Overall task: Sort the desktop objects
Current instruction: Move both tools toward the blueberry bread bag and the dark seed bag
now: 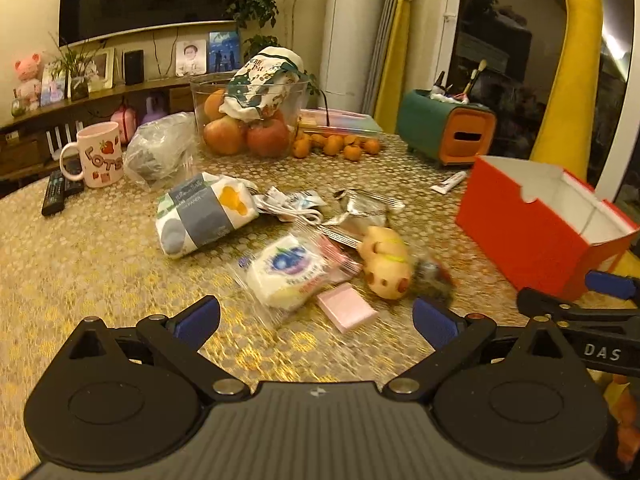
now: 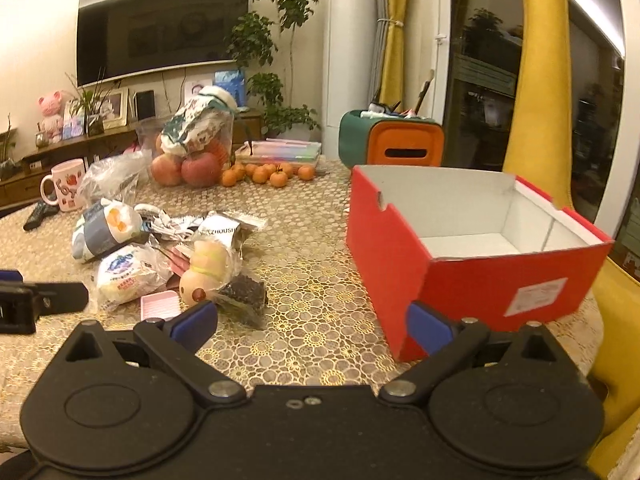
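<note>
both tongs wide and empty over the clutter, first pick not yet made

nearest: left gripper hangs over the gold lace table with its jaws spread as far as they go, nothing between the blue pads. right gripper likewise gaping and empty, over bare cloth just left of the red box

just ahead of the left gripper: pink pad flat on the cloth, touching the wrapped bun with blueberry print. the pig toy lies beside them on its side, a dark packet against it

further: a patterned bundle, a white cable and a silver sachet, all overlapping. the box stands open and empty to the right, well apart from the heap

judgement: start with the pig toy, the tallest thing in the pile and the one on the box side. straddle its body across the narrow way, not the crinkly wrapper beside it. close slowly; it looks soft and may squirm. lift straight up so the cable and sachets are not dragged along, then carry over the box rim before letting go

far: fruit bowl, mug, tangerines, organiser; leave them alone
</note>
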`<action>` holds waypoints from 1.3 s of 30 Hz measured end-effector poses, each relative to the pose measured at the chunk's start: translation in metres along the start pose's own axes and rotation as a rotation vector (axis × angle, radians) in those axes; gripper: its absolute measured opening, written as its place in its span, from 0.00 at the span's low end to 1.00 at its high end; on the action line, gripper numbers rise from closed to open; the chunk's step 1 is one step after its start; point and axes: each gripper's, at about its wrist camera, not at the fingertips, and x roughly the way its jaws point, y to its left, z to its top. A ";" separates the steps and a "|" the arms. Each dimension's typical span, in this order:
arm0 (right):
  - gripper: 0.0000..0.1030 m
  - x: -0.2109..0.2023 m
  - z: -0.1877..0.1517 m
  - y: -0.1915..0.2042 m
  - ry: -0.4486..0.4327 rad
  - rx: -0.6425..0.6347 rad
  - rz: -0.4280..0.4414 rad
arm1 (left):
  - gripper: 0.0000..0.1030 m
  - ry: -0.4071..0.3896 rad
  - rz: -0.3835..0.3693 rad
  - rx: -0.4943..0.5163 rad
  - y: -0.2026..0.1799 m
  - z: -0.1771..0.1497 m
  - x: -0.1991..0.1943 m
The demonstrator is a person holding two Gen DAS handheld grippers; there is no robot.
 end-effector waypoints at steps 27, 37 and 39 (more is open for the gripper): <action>0.89 0.099 0.002 0.025 0.106 -0.162 0.107 | 1.00 0.057 -0.044 0.183 0.019 0.020 0.102; 0.86 0.111 0.005 0.028 0.085 -0.173 0.181 | 0.99 0.081 -0.087 0.237 0.016 0.017 0.119; 0.83 0.111 0.006 0.027 0.084 -0.169 0.211 | 0.99 0.081 -0.089 0.233 0.018 0.016 0.119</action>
